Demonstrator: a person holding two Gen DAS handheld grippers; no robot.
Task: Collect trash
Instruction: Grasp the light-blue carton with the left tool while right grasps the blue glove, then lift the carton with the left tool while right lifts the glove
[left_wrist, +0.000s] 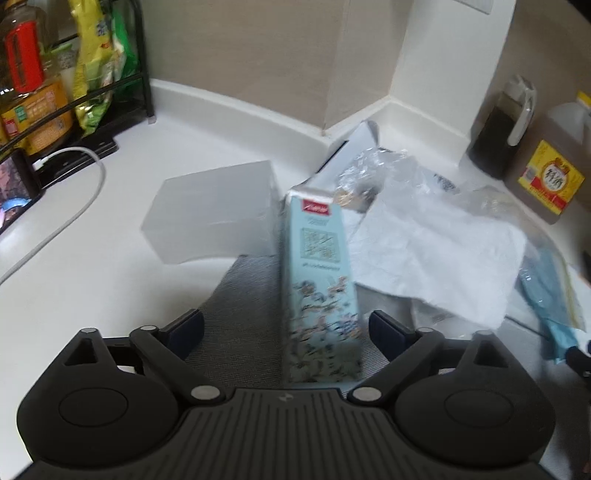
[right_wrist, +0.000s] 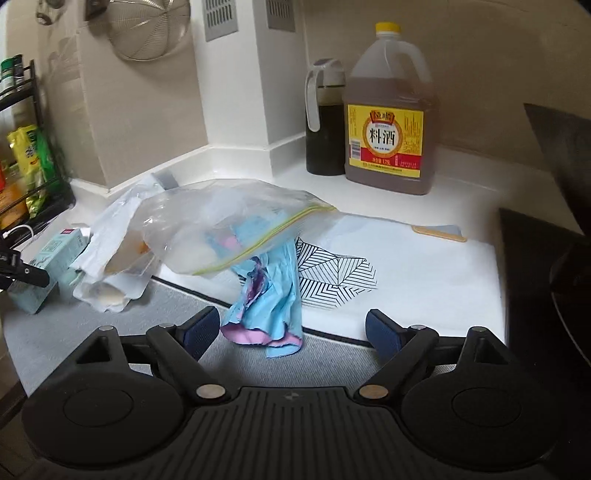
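A pale blue patterned carton (left_wrist: 320, 288) lies on the counter between the open fingers of my left gripper (left_wrist: 286, 328), nearer the right finger; it also shows at the left of the right wrist view (right_wrist: 48, 258). Beside it lie white crumpled paper (left_wrist: 436, 251) and clear plastic wrap (left_wrist: 373, 170). In the right wrist view a clear zip bag (right_wrist: 229, 229) rests on white packaging (right_wrist: 110, 258), with a crumpled blue and pink wrapper (right_wrist: 269, 306) hanging from under it. My right gripper (right_wrist: 291, 332) is open, just in front of that wrapper.
A frosted plastic box (left_wrist: 214, 210) sits left of the carton. A cooking wine jug (right_wrist: 388, 122) and dark sauce bottle (right_wrist: 325, 122) stand at the back wall. A black rack (left_wrist: 74, 74) with bottles and a white cable (left_wrist: 74, 206) are at the left. A patterned mat (right_wrist: 406, 273) covers the counter.
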